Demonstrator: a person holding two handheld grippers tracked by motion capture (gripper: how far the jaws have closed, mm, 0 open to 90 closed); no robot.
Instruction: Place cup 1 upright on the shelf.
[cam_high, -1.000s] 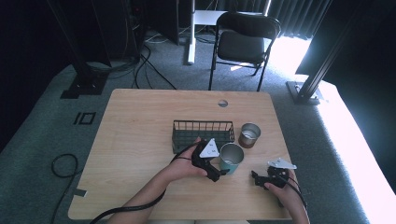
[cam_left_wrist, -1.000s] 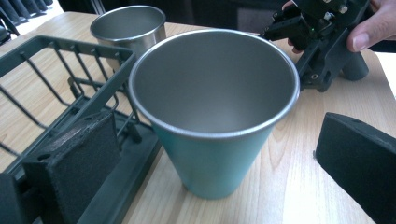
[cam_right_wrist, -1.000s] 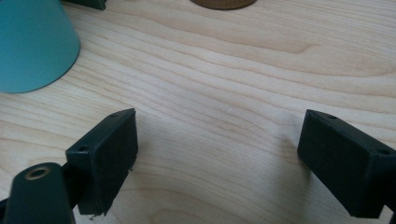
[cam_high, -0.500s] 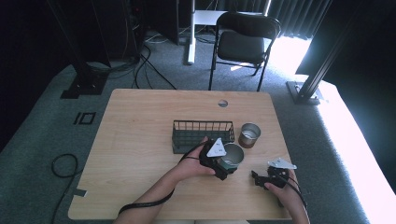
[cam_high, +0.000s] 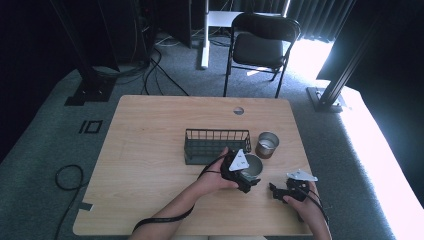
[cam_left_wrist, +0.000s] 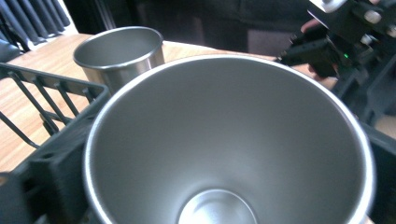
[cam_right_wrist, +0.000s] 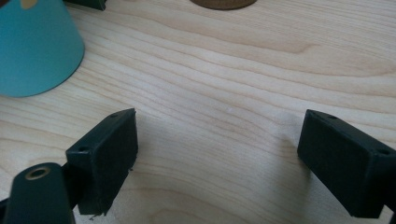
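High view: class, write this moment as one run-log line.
left gripper: around teal-sided steel cup | right gripper: open, idle | second steel cup: beside black wire basket

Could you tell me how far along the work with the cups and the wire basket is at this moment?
Nothing is in the wire basket yet. In hand: the left hand-held gripper straddles the teal cup beside the basket. Left: the second steel cup stands untouched on the table, and the right hand-held gripper is open over bare wood.

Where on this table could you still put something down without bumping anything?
The wooden table is bare left of the dark wire basket and along its far edge. It is crowded between basket, steel cup and both grippers.
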